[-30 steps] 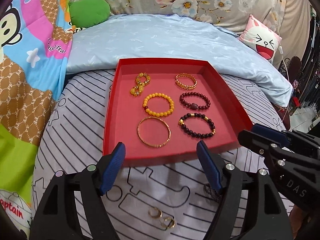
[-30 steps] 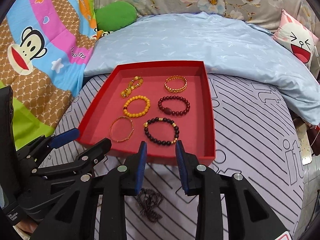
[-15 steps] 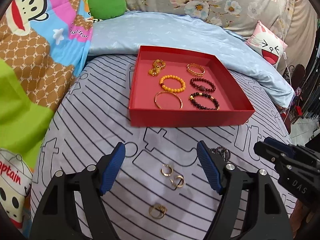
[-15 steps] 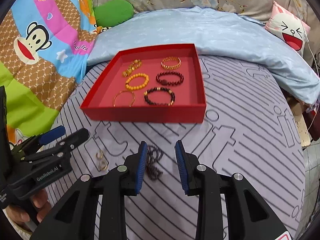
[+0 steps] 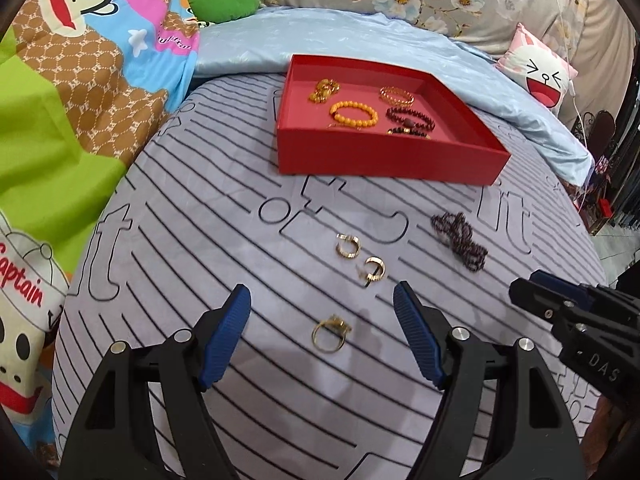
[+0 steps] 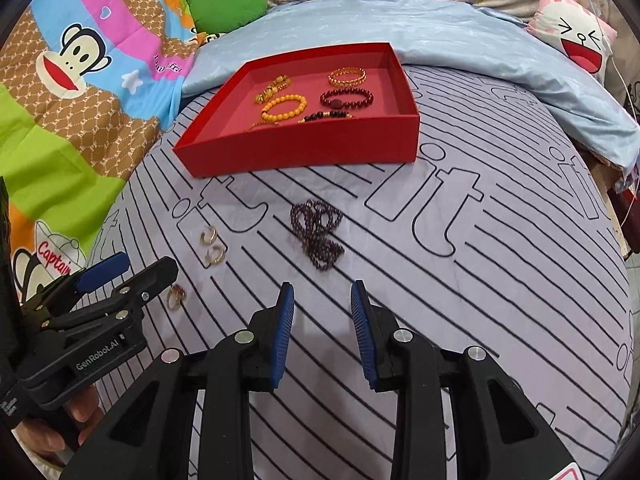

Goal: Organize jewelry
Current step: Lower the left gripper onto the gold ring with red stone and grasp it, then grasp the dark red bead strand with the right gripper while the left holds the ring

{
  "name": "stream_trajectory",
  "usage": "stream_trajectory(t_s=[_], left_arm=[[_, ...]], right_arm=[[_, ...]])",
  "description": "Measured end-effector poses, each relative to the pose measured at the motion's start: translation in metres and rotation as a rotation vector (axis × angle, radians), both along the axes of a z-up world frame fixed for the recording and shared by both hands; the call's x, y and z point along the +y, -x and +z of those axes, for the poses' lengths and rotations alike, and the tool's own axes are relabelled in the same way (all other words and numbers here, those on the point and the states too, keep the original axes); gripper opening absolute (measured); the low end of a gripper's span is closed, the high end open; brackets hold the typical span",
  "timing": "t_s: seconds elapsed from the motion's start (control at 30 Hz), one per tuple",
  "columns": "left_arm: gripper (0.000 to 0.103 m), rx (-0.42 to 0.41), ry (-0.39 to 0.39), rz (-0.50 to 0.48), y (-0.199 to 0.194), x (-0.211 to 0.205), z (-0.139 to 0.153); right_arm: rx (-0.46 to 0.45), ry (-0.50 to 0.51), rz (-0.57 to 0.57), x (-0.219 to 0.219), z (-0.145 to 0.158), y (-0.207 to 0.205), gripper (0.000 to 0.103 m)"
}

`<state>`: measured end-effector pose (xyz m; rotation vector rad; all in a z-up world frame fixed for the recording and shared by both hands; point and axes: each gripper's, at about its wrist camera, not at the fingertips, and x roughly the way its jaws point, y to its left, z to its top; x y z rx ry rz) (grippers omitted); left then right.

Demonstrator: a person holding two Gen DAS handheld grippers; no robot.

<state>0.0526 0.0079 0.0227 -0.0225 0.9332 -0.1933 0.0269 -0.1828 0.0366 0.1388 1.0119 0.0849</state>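
The dark beaded necklace (image 6: 318,234) lies bunched on the striped grey bedsheet (image 6: 500,280), its long axis running from near the red tray (image 6: 304,154) back toward the right gripper (image 6: 322,320), whose ribbed blue pads stand partly apart, holding nothing. The left gripper (image 5: 322,328) gapes wide, also empty, above a gold ring (image 5: 330,334); two gold C-shaped hoop earrings (image 5: 360,258) lie just beyond. Round beaded and metal bracelets (image 5: 354,114) rest inside the tray
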Motion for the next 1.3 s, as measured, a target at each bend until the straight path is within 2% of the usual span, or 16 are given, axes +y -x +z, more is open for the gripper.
stream_trajectory(t_s=[0.27, 0.57, 0.7, 0.77, 0.9, 1.03, 1.3], left_arm=[[0.07, -0.023, -0.046, 0.012, 0.012, 0.004, -0.011], [0.068, -0.02, -0.032, 0.008, 0.011, 0.01, -0.018], [0.053, 0.0, -0.032, -0.017, 0.01, 0.006, -0.024], [0.051, 0.0, -0.031, -0.024, 0.011, 0.004, -0.026], [0.04, -0.004, -0.024, -0.046, 0.011, 0.0, -0.026], [0.023, -0.004, -0.019, -0.065, 0.013, -0.004, -0.026], [0.019, 0.008, 0.003, -0.069, 0.012, -0.004, -0.024]], right_arm=[[0.011, -0.003, -0.009, -0.004, -0.006, 0.009, 0.03], [0.014, -0.003, -0.006, -0.003, -0.006, 0.009, 0.03], [0.015, -0.002, -0.004, -0.003, -0.007, 0.008, 0.03], [0.016, -0.001, -0.005, -0.003, -0.007, 0.008, 0.03], [0.017, 0.0, -0.006, -0.003, -0.007, 0.006, 0.03], [0.013, 0.007, -0.001, -0.003, -0.007, 0.002, 0.03], [-0.002, 0.037, 0.014, -0.001, -0.005, -0.021, 0.03]])
